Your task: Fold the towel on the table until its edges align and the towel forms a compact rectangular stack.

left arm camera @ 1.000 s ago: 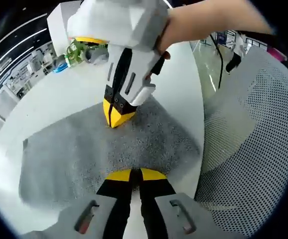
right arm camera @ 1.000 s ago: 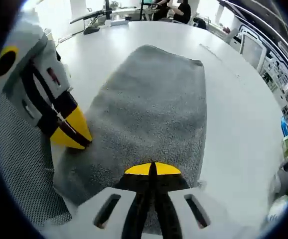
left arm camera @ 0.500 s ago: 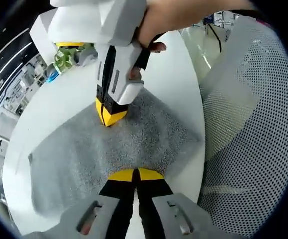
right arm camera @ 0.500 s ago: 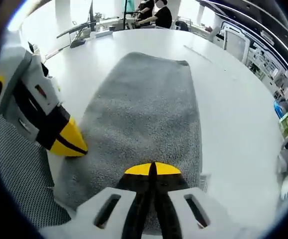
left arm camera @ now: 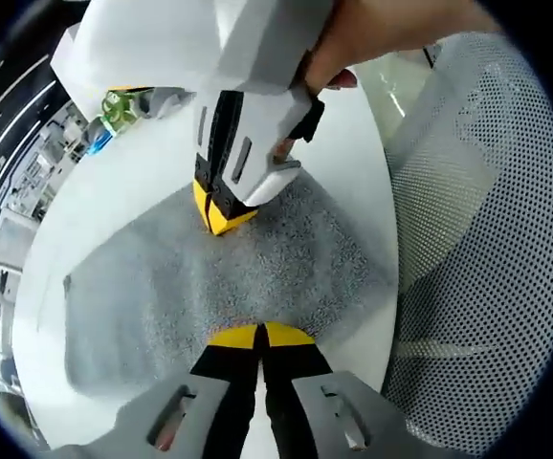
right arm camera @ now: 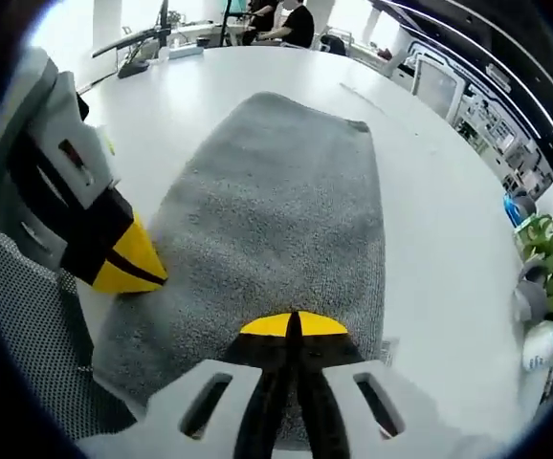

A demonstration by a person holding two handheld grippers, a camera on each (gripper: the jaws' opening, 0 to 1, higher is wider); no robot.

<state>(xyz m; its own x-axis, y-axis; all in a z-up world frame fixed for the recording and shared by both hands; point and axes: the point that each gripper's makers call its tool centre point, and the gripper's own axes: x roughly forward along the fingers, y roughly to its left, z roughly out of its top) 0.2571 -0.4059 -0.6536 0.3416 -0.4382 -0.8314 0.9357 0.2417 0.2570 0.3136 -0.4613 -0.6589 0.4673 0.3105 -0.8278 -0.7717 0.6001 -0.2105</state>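
towel [right arm camera: 276, 220] | grey, nubby | flat, long rectangle | on white table [right arm camera: 449, 229]

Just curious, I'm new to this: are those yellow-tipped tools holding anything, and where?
Both seem pinched on the grey towel: the right tool and left tool at neighbouring spots along its near short edge.

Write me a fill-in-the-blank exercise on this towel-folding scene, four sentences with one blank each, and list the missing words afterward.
1. The towel lying on the white table is ____ in colour.
2. The tips of the left gripper and the right gripper are coloured ____.
3. In the right gripper view, a potted ____ stands near the table's right edge.
4. Beside the table, the chair has a ____ back.

Missing words: grey; yellow; plant; mesh
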